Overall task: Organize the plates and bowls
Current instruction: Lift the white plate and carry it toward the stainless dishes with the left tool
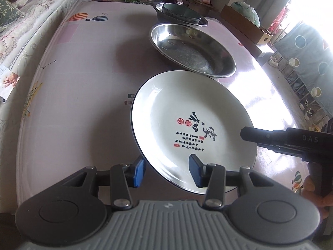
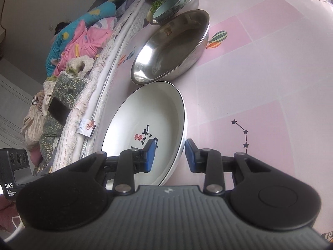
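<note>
The table [image 1: 83, 79], under a pink printed cloth, carried all the dishes in a row; a mattress edge [image 1: 31, 33] ran along its far side. The white plate [image 1: 187, 112] lay nearest the person, printed with black calligraphy and edged by a thin dark rim; just beyond it, rims almost touching, sat a steel dish [image 1: 193, 50]; beyond that a second steel dish [image 1: 203, 21] held a blue-green bowl [image 1: 181, 13].

The left gripper [image 1: 166, 171] had its jaws apart, straddling the plate's near rim, one blue pad outside and one over the inner face; neither pad was seen pressing. The right gripper [image 2: 169, 156] likewise stood open across the opposite rim, which ran between its pads; contact could not be confirmed.

Judgement: the plate appeared glazed ceramic, hence stiff, moderately heavy, slick and liable to chip against the steel dish; the sloped rim offered the only hold; pads should close squarely across the rim on opposite sides, as positioned; a single-sided pinch would likely let it tilt and slip.
</note>
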Tool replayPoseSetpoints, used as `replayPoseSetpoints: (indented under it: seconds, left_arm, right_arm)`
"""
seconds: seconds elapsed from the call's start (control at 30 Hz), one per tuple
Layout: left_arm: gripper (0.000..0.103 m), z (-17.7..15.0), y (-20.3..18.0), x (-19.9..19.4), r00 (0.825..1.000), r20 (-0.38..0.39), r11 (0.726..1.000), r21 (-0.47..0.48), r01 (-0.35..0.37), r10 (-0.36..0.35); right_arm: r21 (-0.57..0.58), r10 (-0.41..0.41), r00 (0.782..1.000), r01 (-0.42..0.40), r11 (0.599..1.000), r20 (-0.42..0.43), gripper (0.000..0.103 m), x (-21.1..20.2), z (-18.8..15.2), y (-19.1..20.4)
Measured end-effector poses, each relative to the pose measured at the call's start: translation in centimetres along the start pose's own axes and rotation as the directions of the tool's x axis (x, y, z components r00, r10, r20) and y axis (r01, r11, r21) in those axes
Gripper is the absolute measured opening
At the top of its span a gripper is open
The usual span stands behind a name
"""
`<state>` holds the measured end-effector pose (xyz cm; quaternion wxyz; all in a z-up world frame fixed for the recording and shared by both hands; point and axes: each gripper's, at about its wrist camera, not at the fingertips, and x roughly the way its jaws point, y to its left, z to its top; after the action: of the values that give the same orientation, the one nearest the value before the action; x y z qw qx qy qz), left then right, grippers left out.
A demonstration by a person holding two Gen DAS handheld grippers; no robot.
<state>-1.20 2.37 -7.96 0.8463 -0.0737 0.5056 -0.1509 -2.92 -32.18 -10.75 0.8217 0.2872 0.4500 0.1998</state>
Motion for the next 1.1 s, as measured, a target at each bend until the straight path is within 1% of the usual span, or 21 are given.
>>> replayPoseSetpoints:
  seconds: [0.2, 0.47, 0.77, 1.1]
  left_arm:
    - [0.045, 0.1, -0.2, 0.1, 1.000, -0.014, 0.999, 0.022, 0.027, -0.027]
    - [0.045, 0.2, 0.4, 0.2, 0.999, -0.015, 0.999, 0.011, 0.047, -0.047]
    - [0.045, 0.2, 1.0, -0.5, 0.999, 0.005, 0.999, 0.000, 0.047, -0.047]
    - [0.046, 0.3, 2.5, -1.3, 0.999, 0.036, 0.999, -0.039, 0.011, -0.010]
  right_arm:
    - [0.005, -0.002, 1.000, 0.002, 1.000, 0.007, 0.032, -0.9, -0.6, -0.2]
    - [-0.016, -0.016, 1.000, 0.016, 1.000, -0.009, 0.033, -0.6, -0.5, 0.5]
    - [-0.015, 0.007, 0.999, -0.008, 1.000, -0.039, 0.033, -0.2, -0.5, 0.7]
    - [-0.041, 0.035, 0.996, -0.039, 0.998, -0.086, 0.033, 2.0, -0.1, 2.1]
